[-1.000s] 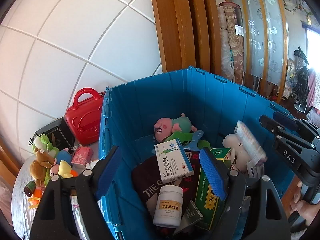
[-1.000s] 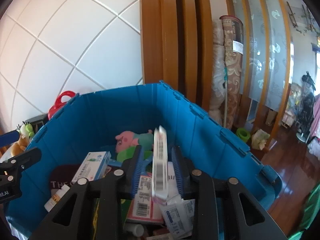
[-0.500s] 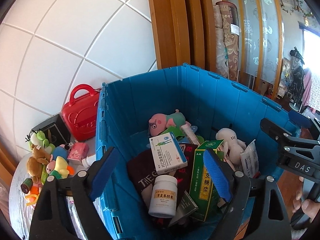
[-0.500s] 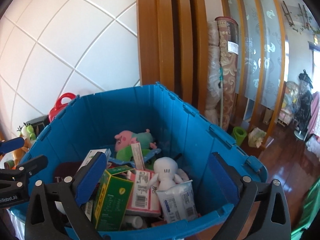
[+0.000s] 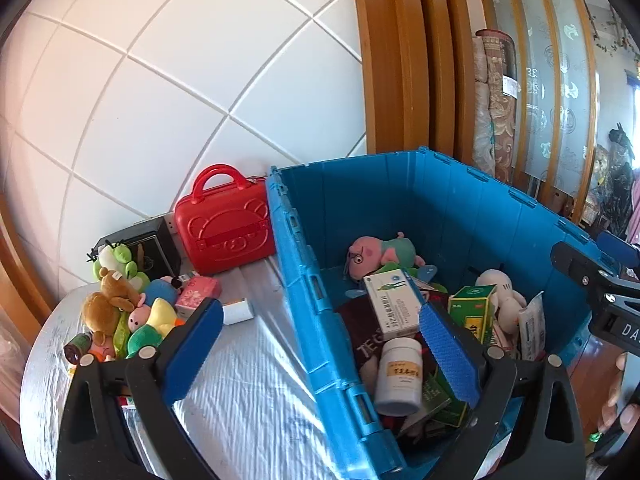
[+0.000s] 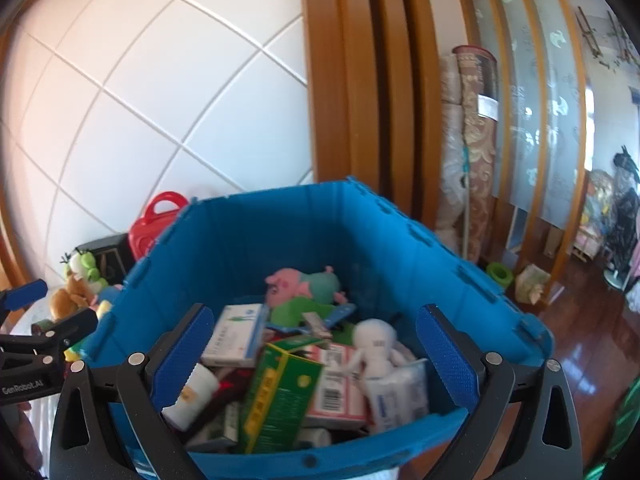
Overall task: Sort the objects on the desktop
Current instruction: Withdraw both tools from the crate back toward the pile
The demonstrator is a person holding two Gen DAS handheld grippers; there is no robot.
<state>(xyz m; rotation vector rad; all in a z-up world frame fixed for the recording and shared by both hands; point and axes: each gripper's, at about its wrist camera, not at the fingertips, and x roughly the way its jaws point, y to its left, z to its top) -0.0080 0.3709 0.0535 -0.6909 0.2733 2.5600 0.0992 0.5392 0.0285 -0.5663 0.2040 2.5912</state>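
The blue crate [image 5: 460,208] stands on the table's right side and holds a pink pig plush [image 5: 380,250], a white medicine box [image 5: 394,304], a white pill bottle [image 5: 400,376], a green box [image 5: 474,312] and a white doll [image 5: 500,292]. My left gripper [image 5: 318,312] hovers over the crate's left wall, its jaws opening with nothing gripped between them. My right gripper [image 6: 314,314] is open over the crate's [image 6: 280,232] near rim, holding nothing. A red-and-white barcode box [image 6: 336,384] lies among the contents, beside the green box [image 6: 280,392].
On the silver-covered table [image 5: 248,392] left of the crate are a red case [image 5: 228,236], a black box [image 5: 152,248], a pink pack [image 5: 198,292] and a pile of plush toys [image 5: 120,312]. A tiled wall and wooden frame rise behind. The wooden floor [image 6: 580,340] lies to the right.
The right gripper let go of the flat barcode box, which dropped into the crate, and its jaws spread wide. Both grippers drew back; the left one shifted toward the table and opened wider.
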